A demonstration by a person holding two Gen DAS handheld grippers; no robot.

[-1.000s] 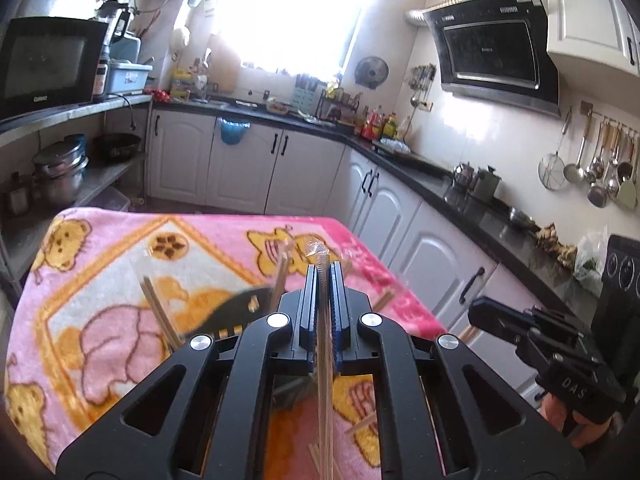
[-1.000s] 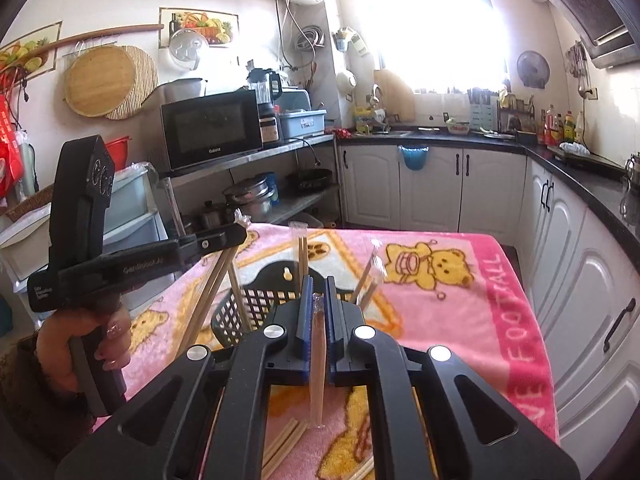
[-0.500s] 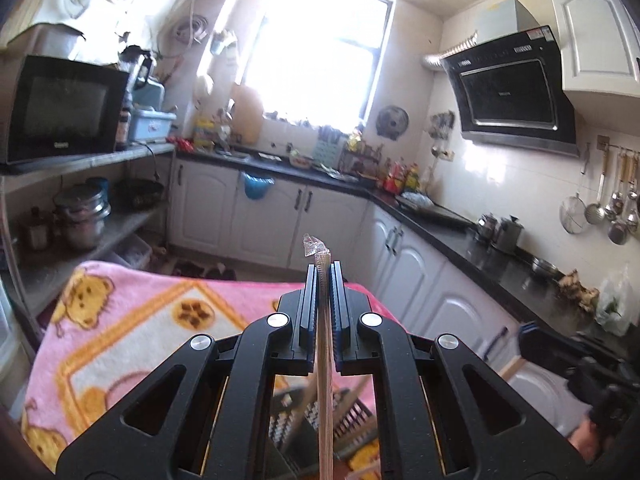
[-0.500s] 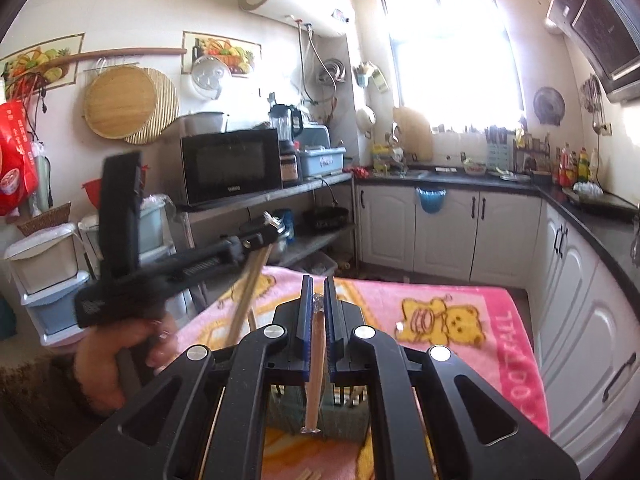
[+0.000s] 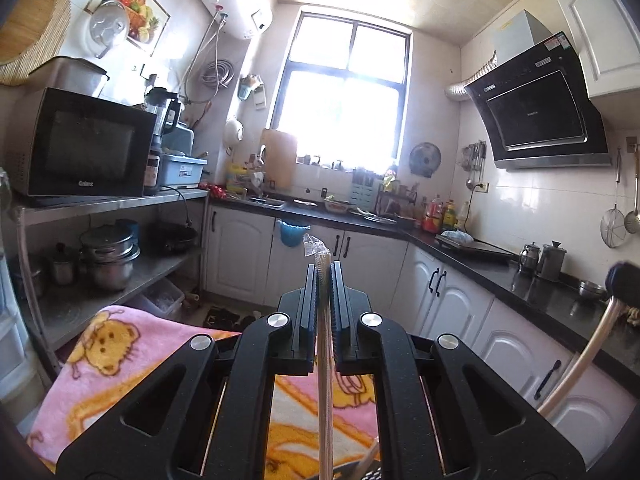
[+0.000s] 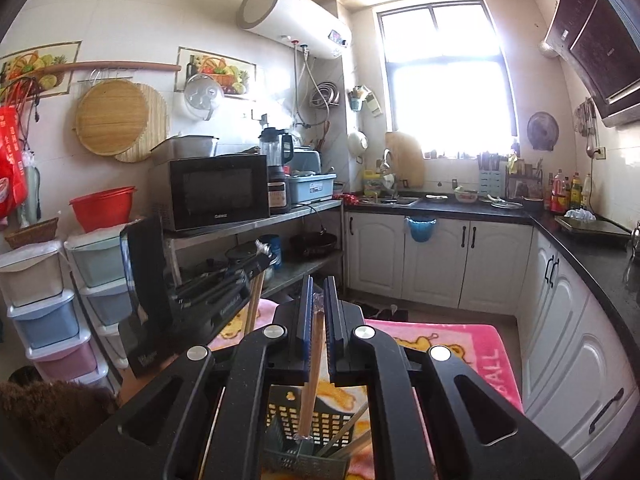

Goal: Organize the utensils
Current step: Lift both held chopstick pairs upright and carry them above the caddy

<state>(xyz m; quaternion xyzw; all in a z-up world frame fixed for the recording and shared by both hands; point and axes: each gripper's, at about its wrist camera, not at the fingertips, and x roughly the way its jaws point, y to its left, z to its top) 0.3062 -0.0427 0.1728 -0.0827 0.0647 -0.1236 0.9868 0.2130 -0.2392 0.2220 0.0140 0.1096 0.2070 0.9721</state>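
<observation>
Above the black basket (image 6: 308, 432) – some chopsticks already inside – the right gripper (image 6: 316, 312) and left gripper (image 5: 323, 292) each clamp wrapped chopsticks, not yet dropped in.

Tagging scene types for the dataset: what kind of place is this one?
A lived-in home kitchen. Range hood over a dark countertop with white cabinets below; microwave on a steel shelf and a wall-mounted water heater beside the window.

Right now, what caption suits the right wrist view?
Right gripper clamps wrapped chopsticks above a slotted basket.
</observation>
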